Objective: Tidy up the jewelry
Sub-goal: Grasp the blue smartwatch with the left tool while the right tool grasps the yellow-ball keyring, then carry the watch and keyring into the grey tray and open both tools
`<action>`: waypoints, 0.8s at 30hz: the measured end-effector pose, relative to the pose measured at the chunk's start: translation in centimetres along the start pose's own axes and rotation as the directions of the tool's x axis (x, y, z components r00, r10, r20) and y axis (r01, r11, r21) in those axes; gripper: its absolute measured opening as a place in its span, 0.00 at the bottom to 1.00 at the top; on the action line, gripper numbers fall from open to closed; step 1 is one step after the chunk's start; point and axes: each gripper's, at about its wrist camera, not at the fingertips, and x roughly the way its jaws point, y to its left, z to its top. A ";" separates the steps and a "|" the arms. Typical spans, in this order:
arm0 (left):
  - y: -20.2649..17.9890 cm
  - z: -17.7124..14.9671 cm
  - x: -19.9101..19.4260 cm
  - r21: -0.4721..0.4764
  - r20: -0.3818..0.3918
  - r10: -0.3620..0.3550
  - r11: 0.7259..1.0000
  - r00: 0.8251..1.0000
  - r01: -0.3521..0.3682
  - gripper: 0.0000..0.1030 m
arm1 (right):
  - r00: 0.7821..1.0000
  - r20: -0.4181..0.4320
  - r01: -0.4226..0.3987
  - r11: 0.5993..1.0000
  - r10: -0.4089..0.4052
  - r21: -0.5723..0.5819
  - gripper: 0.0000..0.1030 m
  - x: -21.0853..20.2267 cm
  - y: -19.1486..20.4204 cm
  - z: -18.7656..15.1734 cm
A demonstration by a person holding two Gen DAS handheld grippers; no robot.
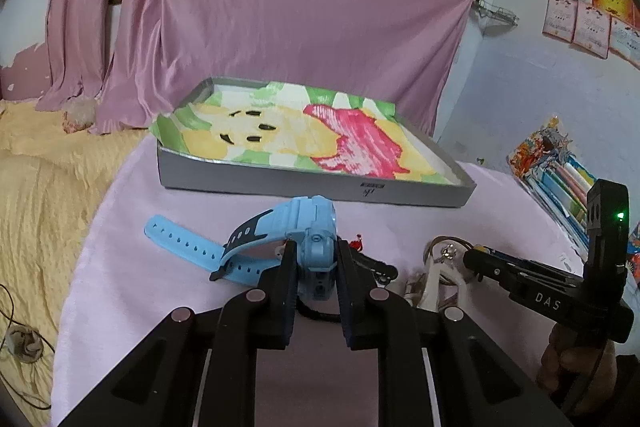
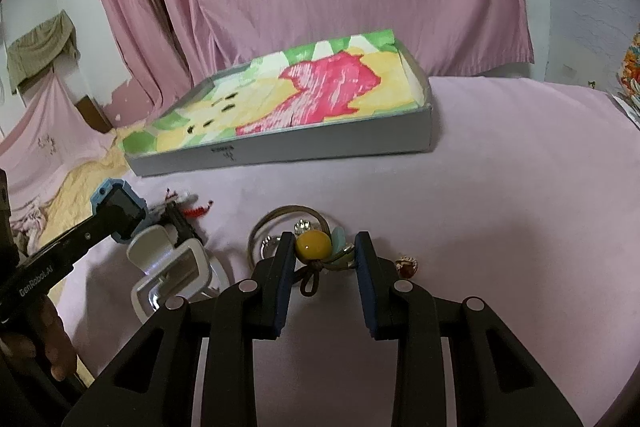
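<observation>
Fingers point(image 1: 288, 267) of the left gripper point(image 1: 313, 255) squeeze the blue watch point(image 1: 316, 231).
It sits on the pink cloth point(image 1: 132, 287) near the box point(image 1: 320, 187).
The right gripper point(image 2: 325, 247) is open wide around a yellow bead point(image 2: 314, 245) on the cloth.

We are seeing soft, even indoor light, faint shadows, slight overall blur, and fisheye bending with dark vignetted corners.

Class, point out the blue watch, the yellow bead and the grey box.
blue watch point(image 1: 318, 247), left wrist view, on its case.
yellow bead point(image 2: 313, 245), right wrist view, on its rounded front.
grey box point(image 2: 320, 147), right wrist view, on its near wall.
</observation>
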 end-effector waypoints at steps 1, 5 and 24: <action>0.0 0.0 -0.2 0.001 0.006 0.000 1.000 1.000 0.000 0.16 | 1.000 0.015 -0.006 1.000 0.006 0.003 0.26 -0.3 0.0 0.2; -0.2 0.6 -1.2 0.006 0.045 -0.013 1.000 0.999 0.012 0.16 | 0.998 0.058 -0.027 1.000 0.027 0.000 0.26 -1.2 0.2 0.8; 1.1 7.7 0.5 0.003 0.104 -0.008 1.000 0.995 0.008 0.16 | 0.981 0.130 -0.131 0.987 0.142 -0.088 0.26 1.5 2.8 8.5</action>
